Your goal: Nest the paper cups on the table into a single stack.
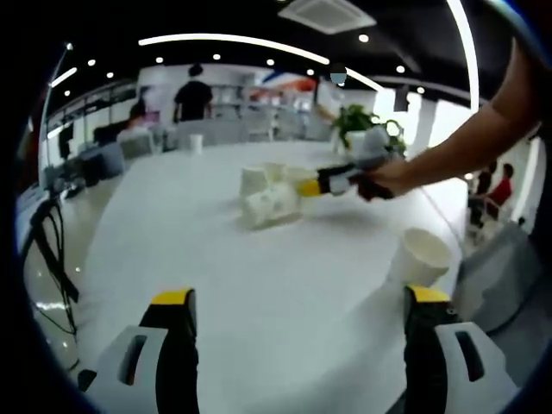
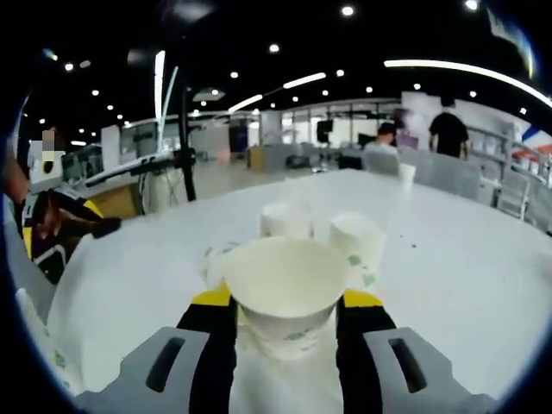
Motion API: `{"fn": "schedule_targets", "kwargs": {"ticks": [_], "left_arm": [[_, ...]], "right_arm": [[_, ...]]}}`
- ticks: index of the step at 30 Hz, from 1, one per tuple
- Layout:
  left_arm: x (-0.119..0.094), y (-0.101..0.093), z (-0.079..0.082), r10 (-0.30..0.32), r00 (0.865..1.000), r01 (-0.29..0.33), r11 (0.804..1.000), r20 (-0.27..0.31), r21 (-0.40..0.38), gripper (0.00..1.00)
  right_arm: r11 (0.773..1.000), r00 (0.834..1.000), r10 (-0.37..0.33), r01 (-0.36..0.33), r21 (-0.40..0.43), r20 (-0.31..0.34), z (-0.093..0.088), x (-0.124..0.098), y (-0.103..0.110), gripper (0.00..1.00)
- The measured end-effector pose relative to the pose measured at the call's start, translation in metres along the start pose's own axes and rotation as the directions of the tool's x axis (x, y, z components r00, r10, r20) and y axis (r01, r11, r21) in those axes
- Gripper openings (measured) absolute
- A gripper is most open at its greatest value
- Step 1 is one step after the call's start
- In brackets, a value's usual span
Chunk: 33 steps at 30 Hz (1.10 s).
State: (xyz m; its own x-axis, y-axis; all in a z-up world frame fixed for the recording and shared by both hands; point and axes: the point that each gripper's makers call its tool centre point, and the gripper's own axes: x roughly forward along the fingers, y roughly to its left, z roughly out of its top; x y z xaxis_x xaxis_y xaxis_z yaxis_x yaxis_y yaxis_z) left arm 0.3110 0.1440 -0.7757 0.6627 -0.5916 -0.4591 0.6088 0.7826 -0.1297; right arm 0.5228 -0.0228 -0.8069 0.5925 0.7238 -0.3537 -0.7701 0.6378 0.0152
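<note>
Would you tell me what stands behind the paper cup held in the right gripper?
Behind the held cup, two upside-down cups stand on the white table; their lower parts are covered.

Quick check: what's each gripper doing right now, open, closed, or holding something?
Left gripper: open, jaws wide apart, nothing between them.
Right gripper: shut on a paper cup, mouth facing the camera.

My left view looks across the table [image 1: 216, 285] from afar; my right view sits close on the cups [image 2: 289, 220], shared by both.
</note>
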Motion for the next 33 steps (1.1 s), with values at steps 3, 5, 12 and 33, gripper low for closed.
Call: {"fn": "schedule_targets", "kwargs": {"ticks": [3,5,12,33], "left_arm": [[-0.001,0.000,0.001,0.001,1.000,-0.001,1.000,0.001,0.000,0.98],[-0.001,0.000,0.001,0.000,1.000,0.000,1.000,0.002,-0.001,0.98],[0.000,-0.001,0.002,0.000,1.000,0.000,1.000,0.003,0.003,0.98],[0.001,-0.001,0.009,-0.001,1.000,0.001,1.000,0.019,0.005,0.98]], "right_arm": [[1.000,1.000,0.004,-0.004,-0.004,0.000,0.000,0.000,0.000,0.41],[1.000,1.000,0.005,-0.005,-0.006,0.000,0.000,0.000,0.001,0.40],[1.000,1.000,0.005,-0.005,-0.013,-0.003,0.001,-0.001,0.002,0.40],[1.000,1.000,-0.008,0.009,-0.020,0.009,0.022,-0.008,-0.005,0.39]]}}
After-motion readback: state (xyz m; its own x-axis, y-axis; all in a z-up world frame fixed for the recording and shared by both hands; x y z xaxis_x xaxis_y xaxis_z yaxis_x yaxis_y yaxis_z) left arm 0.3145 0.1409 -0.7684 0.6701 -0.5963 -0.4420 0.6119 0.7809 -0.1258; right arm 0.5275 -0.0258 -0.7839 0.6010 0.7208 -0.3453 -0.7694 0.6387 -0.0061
